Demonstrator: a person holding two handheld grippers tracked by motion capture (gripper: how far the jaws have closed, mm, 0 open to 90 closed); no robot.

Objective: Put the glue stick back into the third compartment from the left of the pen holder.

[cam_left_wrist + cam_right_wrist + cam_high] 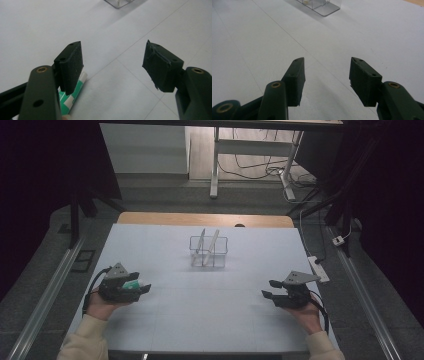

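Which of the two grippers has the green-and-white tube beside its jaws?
The left gripper: the green-and-white tube lies against its one jaw, jaws open. The right gripper has bare table between its jaws.

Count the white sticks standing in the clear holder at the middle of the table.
2. Both sticks lean in the clear holder: left stick in its left half, right stick just beside it. Others may be hidden by glare.

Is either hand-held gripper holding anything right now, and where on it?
Neither. Both sets of jaws stand open and empty; a green-and-white tube lies beside the left hand-held gripper, ungripped.
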